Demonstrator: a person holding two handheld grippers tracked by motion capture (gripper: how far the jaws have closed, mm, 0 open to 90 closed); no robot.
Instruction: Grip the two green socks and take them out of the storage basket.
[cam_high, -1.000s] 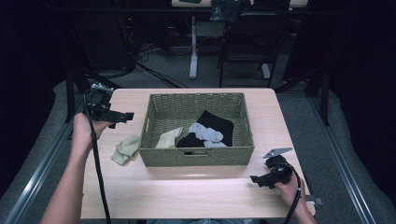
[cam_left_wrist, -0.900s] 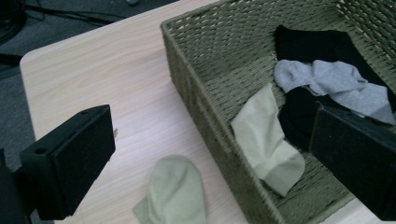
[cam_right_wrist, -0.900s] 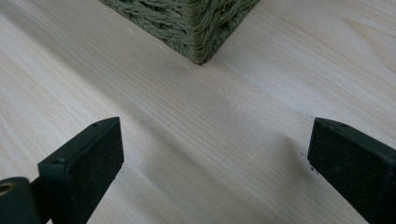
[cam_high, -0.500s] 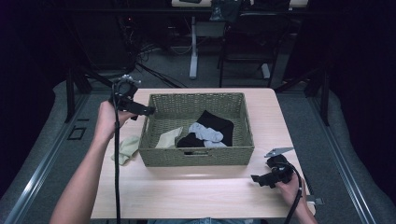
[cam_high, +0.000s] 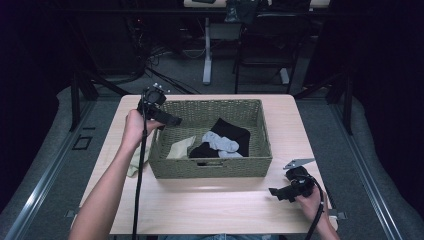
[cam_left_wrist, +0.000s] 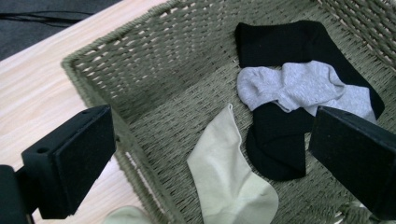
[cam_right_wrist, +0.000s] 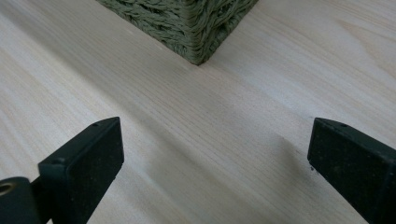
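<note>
Jaws wide, left gripper (cam_high: 172, 120) over basket (cam_high: 260, 162) rim; right gripper (cam_high: 274, 192) on table (cam_high: 200, 210).

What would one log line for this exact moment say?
left gripper: open, over basket left end | right gripper: open, on table | basket: pale green sock, grey sock, black socks

**No readable text**

No lettering, label, brand mark, number or sign can be read in any of the three views. The woven basket (cam_high: 215, 167), the socks inside it and the wooden table (cam_high: 200, 210) carry no print. The gear in the dark far background is too dim and small to make out any writing.
</note>
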